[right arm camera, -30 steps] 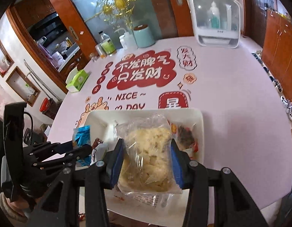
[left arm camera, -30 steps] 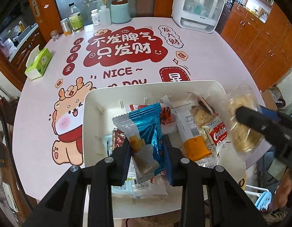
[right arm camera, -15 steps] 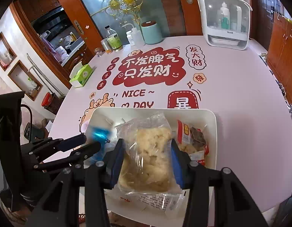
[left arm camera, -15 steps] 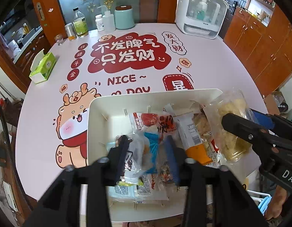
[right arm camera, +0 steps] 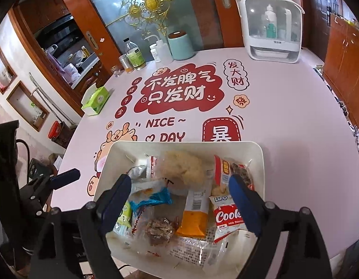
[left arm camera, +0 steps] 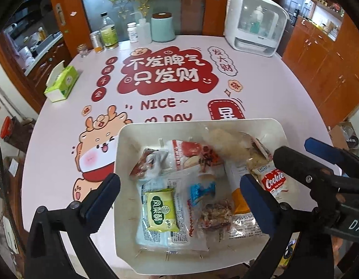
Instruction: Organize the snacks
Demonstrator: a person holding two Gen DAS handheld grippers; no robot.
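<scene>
The left gripper (left arm camera: 179, 194) hung over the white rectangular plastic tray (left arm camera: 127, 144) with its jaws spread wide, having just been opening — nothing was between them but the snacks lying below. The right gripper (right arm camera: 179, 191) stood likewise apart over the same tray, its jaws also just opened and clamped on nothing. The clear bag of pale puffed snacks (right arm camera: 182, 168) lay loose in the tray's far half, blurred in both views. Around it sat the other packets: a yellow-green wrapped cake (left arm camera: 160, 210) near the left gripper's side, a crumpled blue foil packet (right arm camera: 153, 198) in the middle, an orange-bottomed white sachet (right arm camera: 194, 218), and a red-and-white "Cookies" pack (right arm camera: 228, 216) just beside the right gripper's right finger. The tray rested at the near edge of the round pink desk (right arm camera: 284, 107) printed with red cartoon lettering — well apart from the green tissue box (left arm camera: 62, 83) and the white lidded appliance (left arm camera: 253, 23) at the far side.
</scene>
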